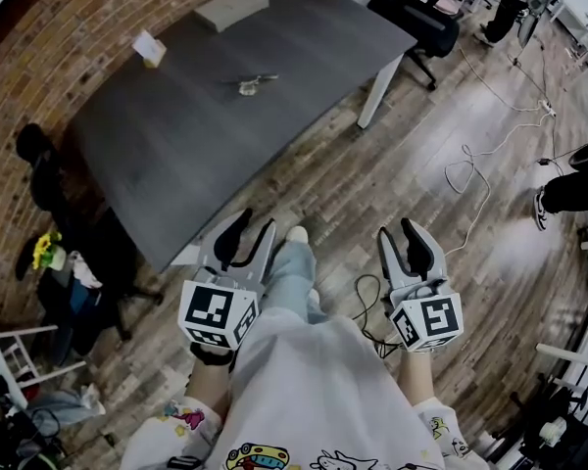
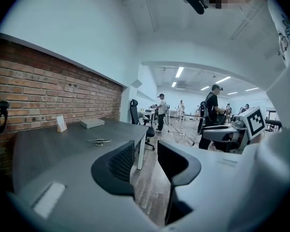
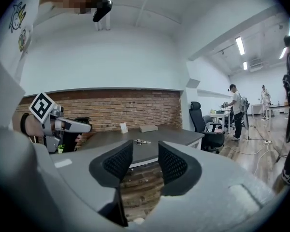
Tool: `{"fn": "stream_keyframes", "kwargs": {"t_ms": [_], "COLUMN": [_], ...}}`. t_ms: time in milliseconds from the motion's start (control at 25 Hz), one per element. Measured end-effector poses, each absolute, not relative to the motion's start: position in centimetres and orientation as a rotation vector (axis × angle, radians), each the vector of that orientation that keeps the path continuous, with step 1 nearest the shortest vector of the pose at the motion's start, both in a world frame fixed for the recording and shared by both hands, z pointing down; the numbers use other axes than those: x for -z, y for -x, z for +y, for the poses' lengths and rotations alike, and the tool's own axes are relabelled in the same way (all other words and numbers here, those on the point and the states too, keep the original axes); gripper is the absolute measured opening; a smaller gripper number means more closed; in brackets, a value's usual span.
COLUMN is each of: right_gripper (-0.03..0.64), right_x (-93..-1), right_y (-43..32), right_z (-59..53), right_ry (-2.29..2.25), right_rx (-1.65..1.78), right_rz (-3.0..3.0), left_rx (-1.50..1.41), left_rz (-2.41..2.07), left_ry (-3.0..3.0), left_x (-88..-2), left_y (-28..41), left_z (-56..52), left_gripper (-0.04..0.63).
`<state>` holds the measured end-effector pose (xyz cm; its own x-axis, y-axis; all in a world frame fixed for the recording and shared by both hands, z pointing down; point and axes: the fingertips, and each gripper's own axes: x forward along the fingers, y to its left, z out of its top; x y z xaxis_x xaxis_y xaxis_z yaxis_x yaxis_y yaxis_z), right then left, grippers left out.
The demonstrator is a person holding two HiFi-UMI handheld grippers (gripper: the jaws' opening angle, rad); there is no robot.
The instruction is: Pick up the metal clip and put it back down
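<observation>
A person stands back from the grey bench (image 1: 176,155) with a hand-held gripper in each hand. Both are held low at the waist and aimed toward the bench, apparently poised for a reach rather than at work. The left hand-held gripper (image 1: 253,221) has its jaws partly apart with nothing between the pads; through the gap its own view shows only floor and a bench leg. The clip (image 1: 247,84) lies flat near the middle of the bench top, well apart from both tools. A small card (image 1: 149,47) and a flat box (image 1: 232,8) sit farther back by the brick wall (image 1: 39,67). The right hand-held gripper (image 1: 397,229) is open to much the same gap and is also empty, its own view lined up on the distant clip. By the look of it the pick-up has not begun, and the person would need to close in on the bench first.
</observation>
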<state>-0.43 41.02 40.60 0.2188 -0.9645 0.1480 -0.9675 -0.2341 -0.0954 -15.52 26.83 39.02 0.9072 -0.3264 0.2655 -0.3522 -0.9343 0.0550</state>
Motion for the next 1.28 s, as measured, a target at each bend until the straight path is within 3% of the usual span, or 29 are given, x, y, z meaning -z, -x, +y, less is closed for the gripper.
{"fn": "stream_keyframes", "kwargs": {"t_ms": [720, 1280], "right_gripper": [0.245, 0.265], "right_x": [-39.2, -39.0], "right_y": [-9.4, -11.7], "right_z": [26.6, 18.4], "right_ry": [-2.385, -2.32], "right_rx": [-0.287, -0.314], "right_rz": [-1.976, -2.039], "left_rx": [-0.337, -0.354], "left_rz": [-0.566, -0.605], "left_ry": [-2.973, -2.949], "left_x": [-37.2, -37.4], "left_y": [5.9, 4.2], "left_z": [11.8, 5.0], "left_gripper": [0.244, 0.272]}}
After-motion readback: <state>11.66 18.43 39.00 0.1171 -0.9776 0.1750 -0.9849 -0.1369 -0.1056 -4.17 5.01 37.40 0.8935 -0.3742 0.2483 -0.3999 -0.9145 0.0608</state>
